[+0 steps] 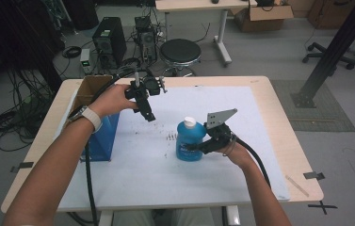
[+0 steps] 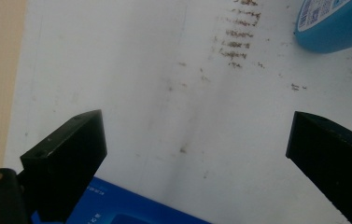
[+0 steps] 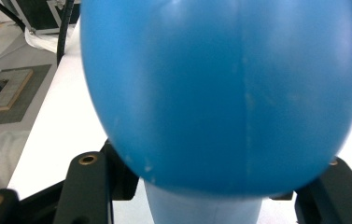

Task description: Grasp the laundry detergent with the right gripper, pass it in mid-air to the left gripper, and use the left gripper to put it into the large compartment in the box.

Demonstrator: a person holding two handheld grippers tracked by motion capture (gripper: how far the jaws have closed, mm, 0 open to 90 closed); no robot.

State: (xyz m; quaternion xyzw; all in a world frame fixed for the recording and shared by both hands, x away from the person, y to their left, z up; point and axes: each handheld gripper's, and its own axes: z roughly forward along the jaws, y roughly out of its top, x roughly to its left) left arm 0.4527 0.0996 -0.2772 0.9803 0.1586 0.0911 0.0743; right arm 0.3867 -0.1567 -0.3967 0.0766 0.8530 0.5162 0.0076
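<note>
A blue bottle (image 1: 190, 141) with a white cap (image 1: 189, 121) stands upright in the middle of the white mat (image 1: 241, 117). My right gripper (image 1: 197, 148) is shut on the bottle's lower body from the right, and in the right gripper view the bottle (image 3: 220, 93) bulges between the jaws of the right gripper (image 3: 211, 186). My left gripper (image 1: 149, 116) hangs open over the mat, left of the bottle and beside the blue box (image 1: 102, 136). In its own view the left gripper (image 2: 197, 135) has its jaws wide apart over stained mat, with the bottle's base (image 2: 332, 23) at the top right.
The blue box is open at the top, showing brown cardboard inside (image 1: 90, 89), and its edge (image 2: 117, 212) lies just under the left jaws. Behind the table stand a black stool (image 1: 180, 52), a computer tower (image 1: 109, 40) and floor cables. A black frame post (image 1: 335, 52) rises at the right.
</note>
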